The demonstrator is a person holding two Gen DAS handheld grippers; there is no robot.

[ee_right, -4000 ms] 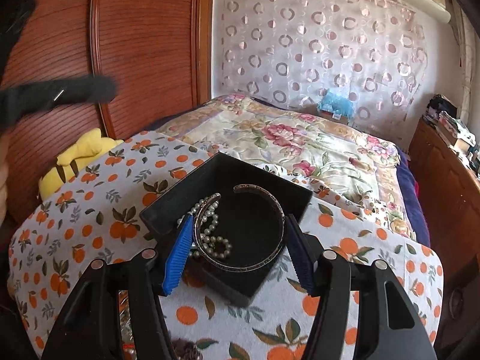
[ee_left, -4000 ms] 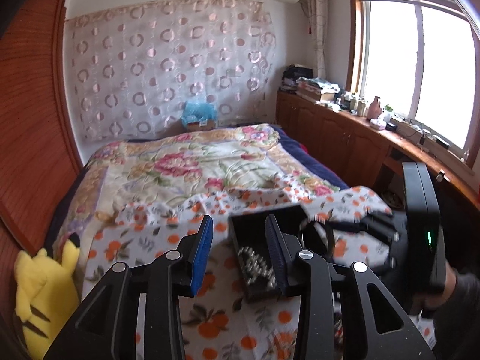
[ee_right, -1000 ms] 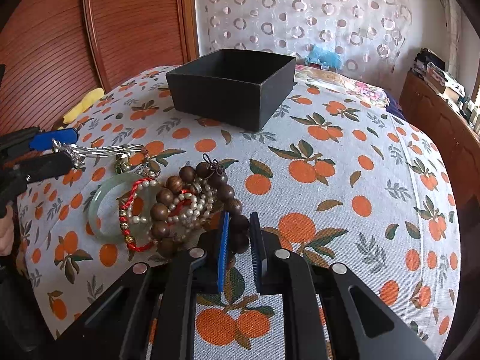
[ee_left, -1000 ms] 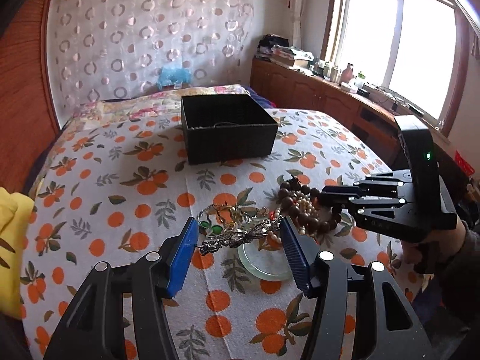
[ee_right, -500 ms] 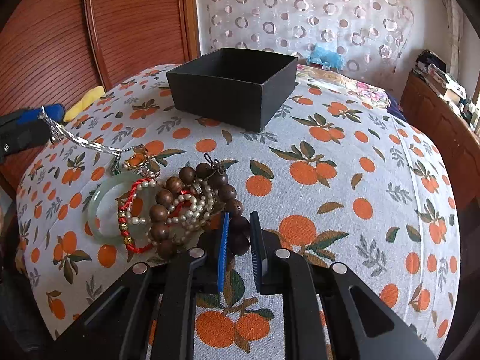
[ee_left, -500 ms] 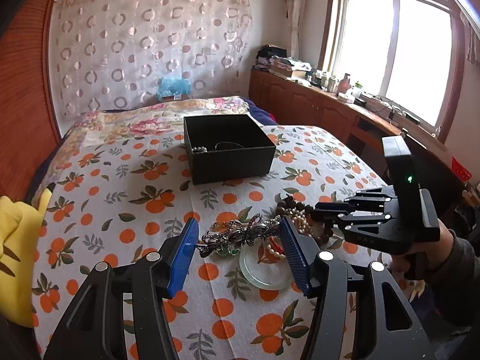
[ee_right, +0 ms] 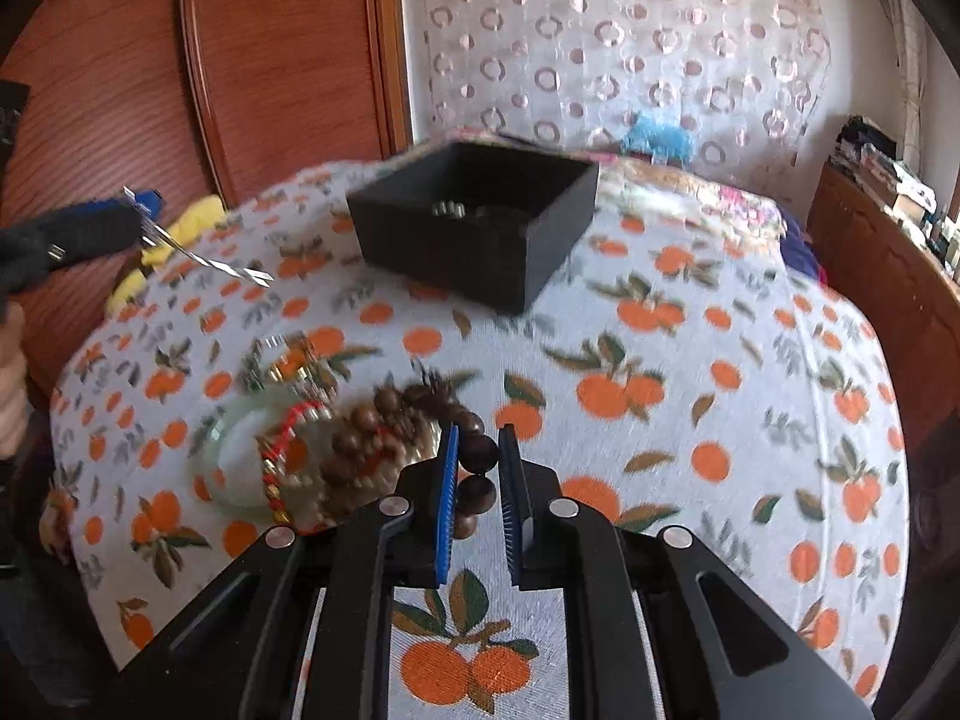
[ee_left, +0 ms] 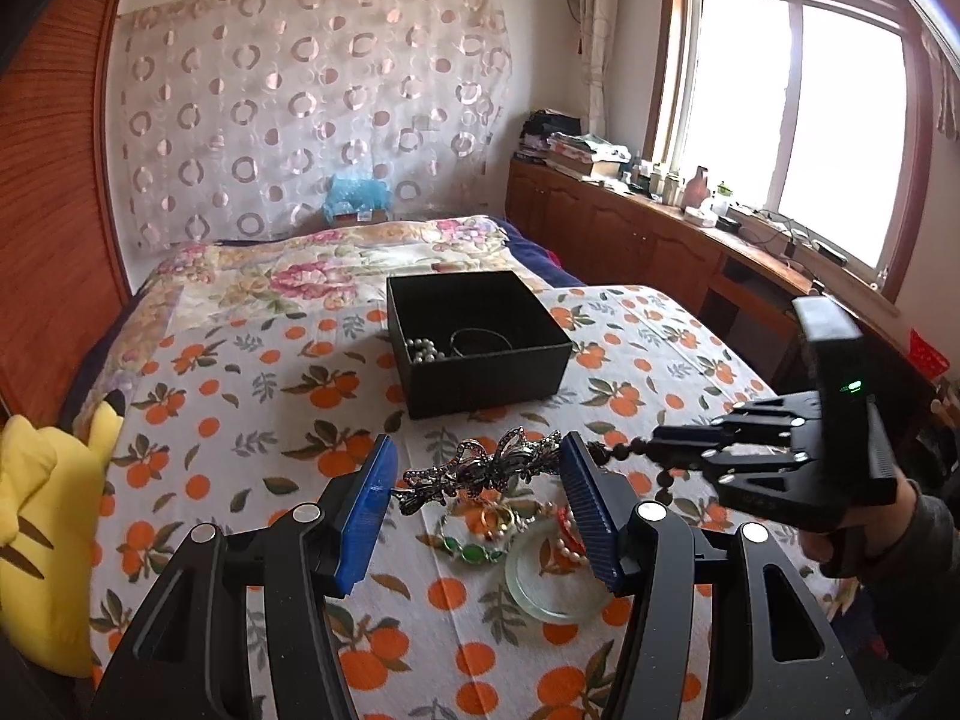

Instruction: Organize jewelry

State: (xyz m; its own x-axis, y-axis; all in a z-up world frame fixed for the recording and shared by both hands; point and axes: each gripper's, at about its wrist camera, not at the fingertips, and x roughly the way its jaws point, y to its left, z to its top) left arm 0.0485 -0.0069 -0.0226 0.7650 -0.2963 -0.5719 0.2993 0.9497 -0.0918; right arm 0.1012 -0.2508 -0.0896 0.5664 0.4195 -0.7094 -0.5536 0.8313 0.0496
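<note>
My left gripper (ee_left: 480,471) is shut on a silver ornate hairpiece (ee_left: 480,469), which it holds above the orange-print cloth (ee_left: 240,420). Below it lie a pale green bangle (ee_left: 555,585), a green-stone piece (ee_left: 471,552) and a red and pearl string. My right gripper (ee_right: 477,459) is shut on the dark wooden bead bracelet (ee_right: 480,456), whose strand trails left over the heap (ee_right: 300,450). The black box (ee_left: 477,342) stands further back with pearls (ee_left: 423,351) and a thin bangle inside. In the right wrist view the left gripper (ee_right: 141,222) shows at far left with the silver piece (ee_right: 210,261).
A yellow plush toy (ee_left: 42,528) lies at the bed's left edge. A wooden wardrobe (ee_right: 270,60) stands on the left, and wooden cabinets (ee_left: 630,234) under the window on the right. A floral quilt (ee_left: 312,276) covers the far bed.
My left gripper has risen with the silver hairpiece, which now hangs clear of the heap. The right gripper has begun lifting the wooden beads; its view is blurred now.
</note>
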